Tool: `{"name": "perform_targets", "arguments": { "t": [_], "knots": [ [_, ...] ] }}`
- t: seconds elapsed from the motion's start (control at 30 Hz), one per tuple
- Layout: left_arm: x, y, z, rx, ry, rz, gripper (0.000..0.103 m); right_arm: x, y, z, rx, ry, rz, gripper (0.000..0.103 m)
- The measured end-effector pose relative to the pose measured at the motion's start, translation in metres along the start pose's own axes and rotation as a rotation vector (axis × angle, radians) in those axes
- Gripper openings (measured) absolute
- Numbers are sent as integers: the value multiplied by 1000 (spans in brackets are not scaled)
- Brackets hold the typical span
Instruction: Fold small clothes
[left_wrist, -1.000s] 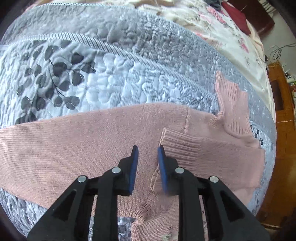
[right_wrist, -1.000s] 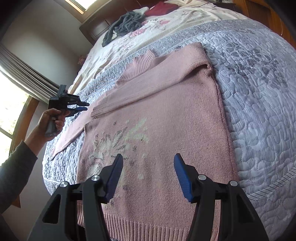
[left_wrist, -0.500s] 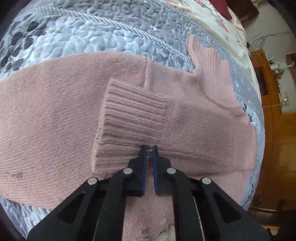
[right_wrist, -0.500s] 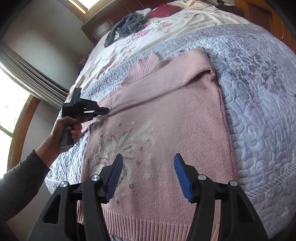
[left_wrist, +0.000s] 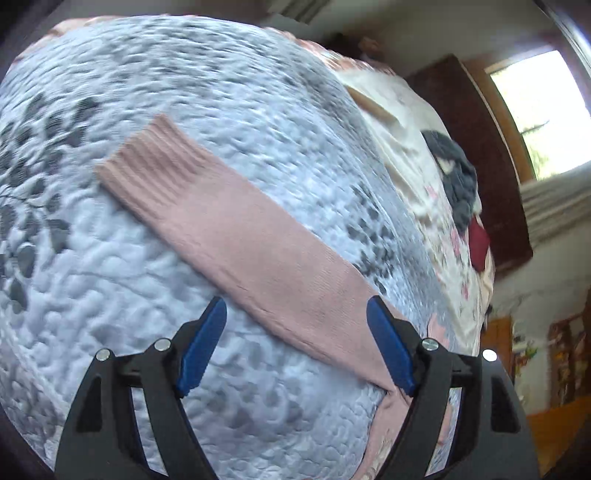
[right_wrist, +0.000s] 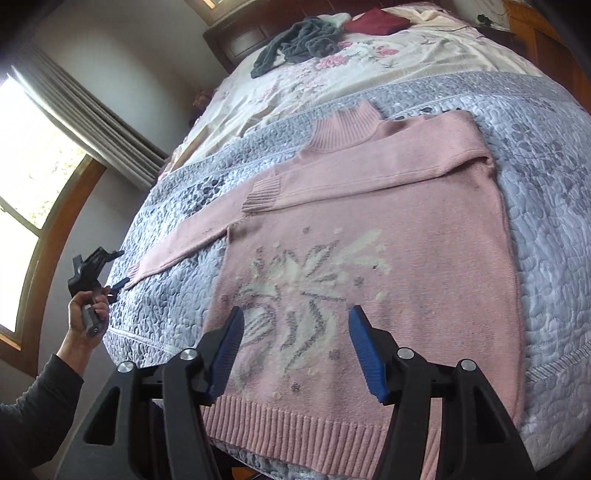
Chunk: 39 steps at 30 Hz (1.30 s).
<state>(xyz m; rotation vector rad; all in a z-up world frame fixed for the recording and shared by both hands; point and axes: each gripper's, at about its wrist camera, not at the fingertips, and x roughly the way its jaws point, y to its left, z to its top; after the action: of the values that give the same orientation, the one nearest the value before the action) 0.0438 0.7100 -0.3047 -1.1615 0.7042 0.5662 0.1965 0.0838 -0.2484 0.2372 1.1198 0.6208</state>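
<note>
Pink sweater (right_wrist: 373, 236) flat on the bed (right_wrist: 554, 206). Left gripper (left_wrist: 295, 347) has moved from the folded sleeve to the other sleeve (left_wrist: 236, 236); both grippers gape, empty.

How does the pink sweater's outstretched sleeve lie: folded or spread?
Spread. The sleeve lies straight out on the quilt, cuff away from the body; the other sleeve is folded across.

Home bedroom: quilted bed (right_wrist: 546, 206), curtained window (right_wrist: 55, 147) (wooden headboard (right_wrist: 243, 40) behind).
</note>
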Motion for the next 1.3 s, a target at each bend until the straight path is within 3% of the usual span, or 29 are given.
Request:
{"name": "perform_targets", "arguments": {
  "t": [0.17, 0.27, 0.37, 0.43, 0.5, 0.53, 0.57, 0.7, 0.8, 0.93, 1.17, 1.3],
  "knots": [
    [-7, 76, 49, -209, -38, 11, 76, 13, 35, 2, -49, 17, 19, 60],
    [9, 89, 66, -239, -34, 21, 77, 15, 52, 3, -68, 21, 18, 60],
    [16, 95, 74, -281, -55, -5, 88, 17, 62, 3, -77, 26, 16, 60],
    [19, 90, 80, -251, -60, 31, 87, 19, 67, 3, -87, 31, 11, 60],
    [23, 80, 85, -198, -48, 89, 56, 21, 69, 2, -89, 38, 9, 60],
    [27, 80, 87, -199, -22, 86, 22, 21, 70, 1, -89, 39, 10, 60],
    [30, 84, 89, -211, -4, 77, 8, 20, 71, 1, -89, 39, 12, 60],
    [24, 74, 93, -180, -23, 67, 6, 16, 75, -2, -96, 34, 19, 60],
    [9, 39, 88, -112, -47, -4, 6, 11, 75, -3, -98, 27, 19, 60],
    [-11, -46, 67, 70, -50, -124, 6, 5, 66, -2, -81, 14, 4, 60],
    [1, -218, -20, 385, 62, -318, 6, -15, 44, 5, -35, -34, -6, 60],
    [30, -289, -78, 509, 132, -371, 5, -23, 25, 7, -8, -58, -21, 60]
  ]
}}
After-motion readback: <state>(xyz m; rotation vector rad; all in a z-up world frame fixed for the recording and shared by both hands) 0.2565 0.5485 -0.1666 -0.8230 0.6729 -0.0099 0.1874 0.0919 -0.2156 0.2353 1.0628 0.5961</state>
